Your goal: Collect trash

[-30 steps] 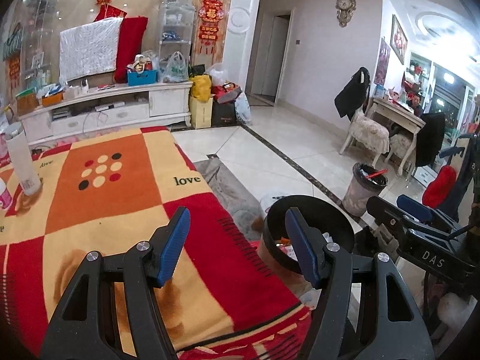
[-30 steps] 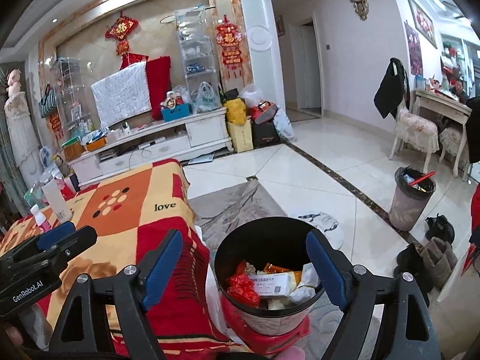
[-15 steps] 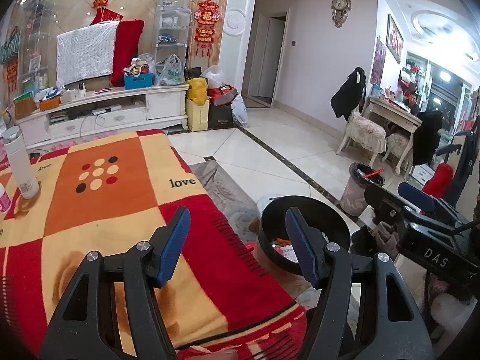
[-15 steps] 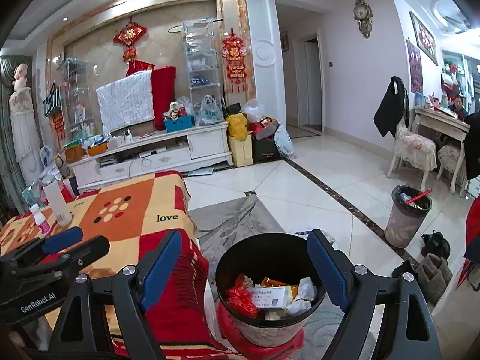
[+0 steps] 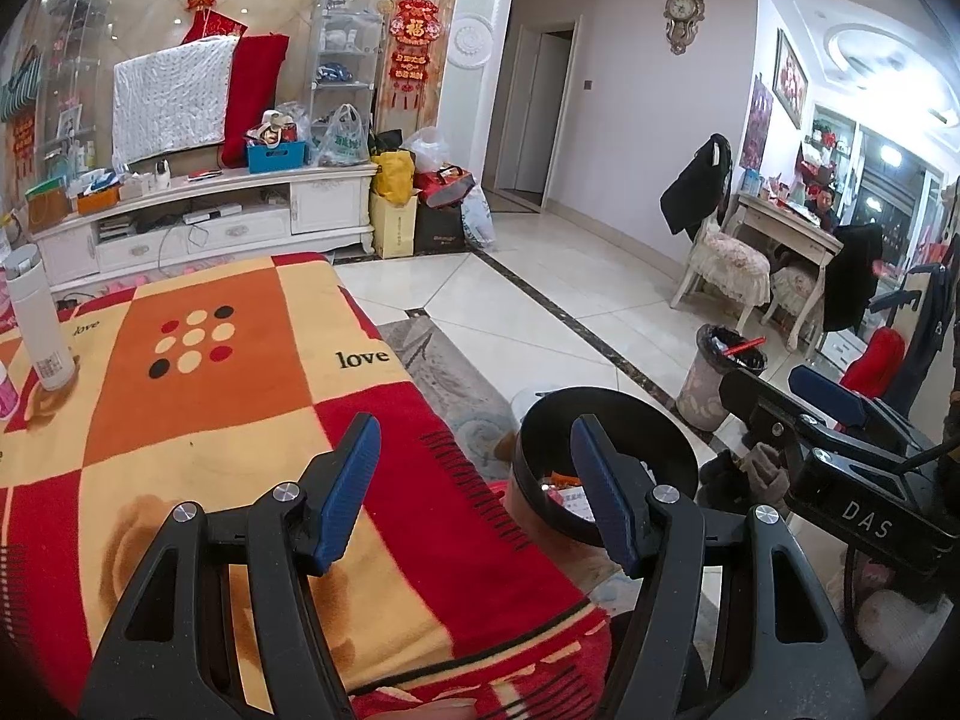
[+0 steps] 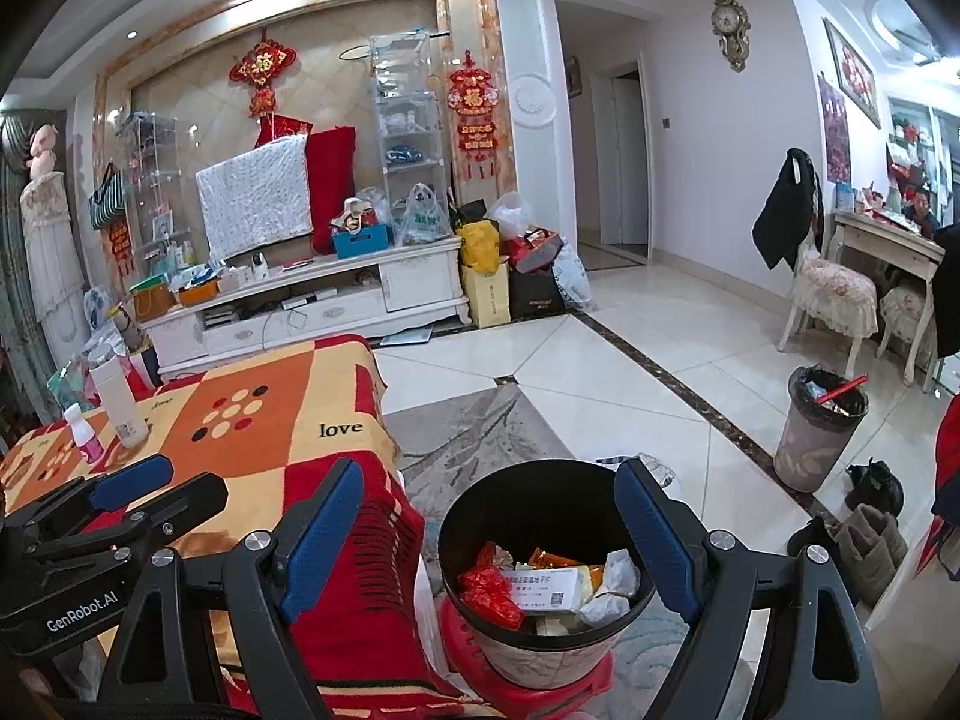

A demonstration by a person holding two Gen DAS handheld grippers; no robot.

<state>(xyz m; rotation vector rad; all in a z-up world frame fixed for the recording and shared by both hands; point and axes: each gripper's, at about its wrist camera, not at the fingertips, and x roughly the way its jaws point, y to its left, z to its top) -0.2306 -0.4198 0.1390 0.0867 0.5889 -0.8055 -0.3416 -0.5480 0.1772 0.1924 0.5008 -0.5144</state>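
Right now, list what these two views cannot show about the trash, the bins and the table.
- Black bin: left wrist view hides most contents behind the rim and gripper finger.
- Bin's base: right wrist view, cut by the bottom edge and the red stool.
- Far bin: contents too small in both.
- White bottle label: too small.
- Near table edge: hidden behind both grippers.

We count two tools, the left tool [image 5: 474,483] and the right tool [image 6: 489,540], each with two blue-padded fingers. We count two trash bins: one black-lined bin [image 6: 543,630] just beside the tabletop [image 6: 252,420] and a second bin [image 6: 819,435] out on the floor. Two bottles stand on the tabletop, one tall white bottle [image 6: 119,399] and one small pink-labelled bottle [image 6: 84,432]. We see two red knot ornaments, one wall clock [image 6: 732,30], and two cushioned chairs.
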